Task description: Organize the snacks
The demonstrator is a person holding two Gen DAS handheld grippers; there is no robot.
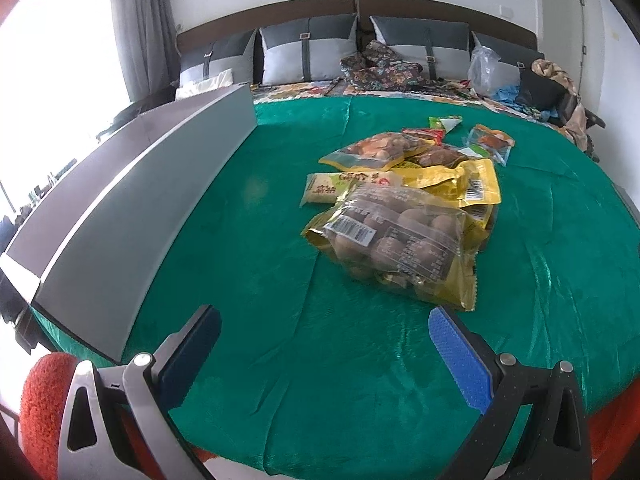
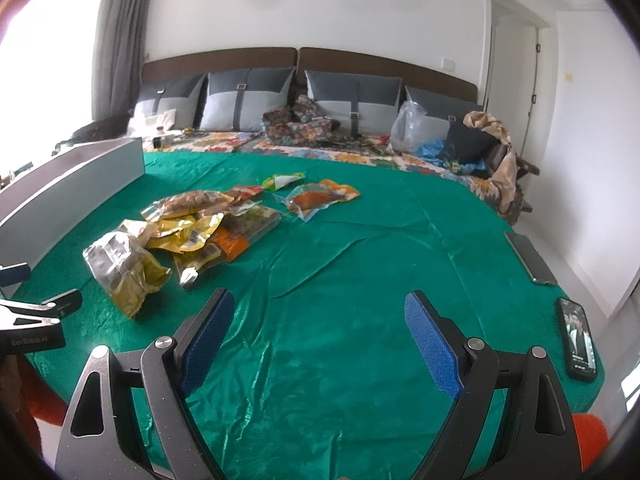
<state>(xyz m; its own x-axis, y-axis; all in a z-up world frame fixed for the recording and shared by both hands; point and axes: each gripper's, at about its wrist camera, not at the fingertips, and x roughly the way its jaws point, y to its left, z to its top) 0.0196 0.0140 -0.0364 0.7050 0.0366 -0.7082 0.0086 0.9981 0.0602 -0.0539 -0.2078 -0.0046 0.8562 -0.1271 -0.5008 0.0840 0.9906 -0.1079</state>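
The left gripper (image 1: 324, 336) hangs level with its jaws spread wide, nothing between the blue pads (image 1: 460, 360). The right gripper (image 2: 318, 328) is likewise wide apart and empty, level beside the left.

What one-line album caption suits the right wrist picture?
Open right gripper hovers over green cloth, snack packets piled ahead, two phones at right.

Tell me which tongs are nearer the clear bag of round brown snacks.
Left. The left tongs hang open just short of the clear bag; the right tongs hang open further off, with the bag ahead to their left.
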